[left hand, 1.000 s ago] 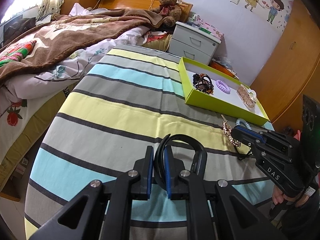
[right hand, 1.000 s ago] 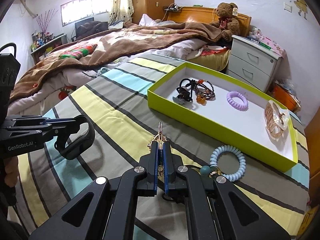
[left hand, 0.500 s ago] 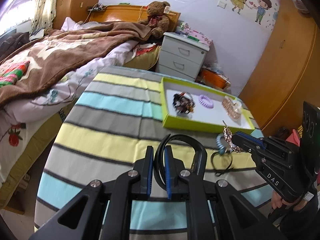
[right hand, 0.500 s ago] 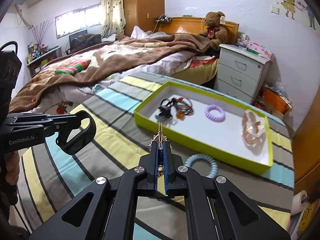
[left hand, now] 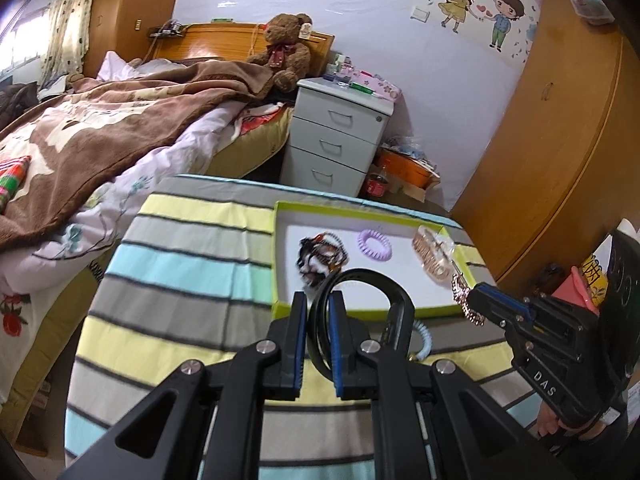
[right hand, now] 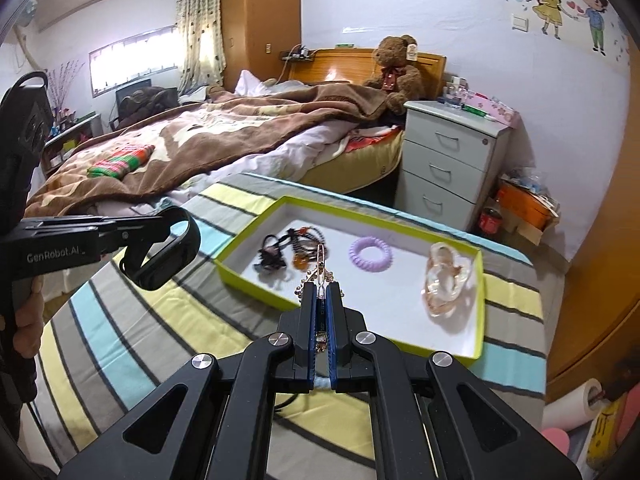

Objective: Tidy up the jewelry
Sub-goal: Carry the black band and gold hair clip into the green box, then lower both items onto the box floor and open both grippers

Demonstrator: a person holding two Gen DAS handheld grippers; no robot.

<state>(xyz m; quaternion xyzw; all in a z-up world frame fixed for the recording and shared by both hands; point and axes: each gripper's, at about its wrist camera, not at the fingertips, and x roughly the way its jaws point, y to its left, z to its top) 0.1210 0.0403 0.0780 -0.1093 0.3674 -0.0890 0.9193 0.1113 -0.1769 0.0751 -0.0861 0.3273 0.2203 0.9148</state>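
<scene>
Both claws are raised above the striped bench. Left claw (left hand: 318,330) pinches a black band (left hand: 362,280), a stiff loop that arches up past my fingertips. Right claw (right hand: 320,312) is pressed together on a gold rhinestone hair clip (right hand: 319,268), its tip poking out ahead. Near the bench's far right corner lies a lime-green tray (right hand: 256,284) with a white floor. Inside it, apart from one another, rest a dark beaded tangle (right hand: 288,248), a purple coil hair tie (right hand: 371,254) and a clear peach hair claw clip (right hand: 446,280). A pale blue coil tie (left hand: 423,338) lies on the bench just beside the tray's near wall.
</scene>
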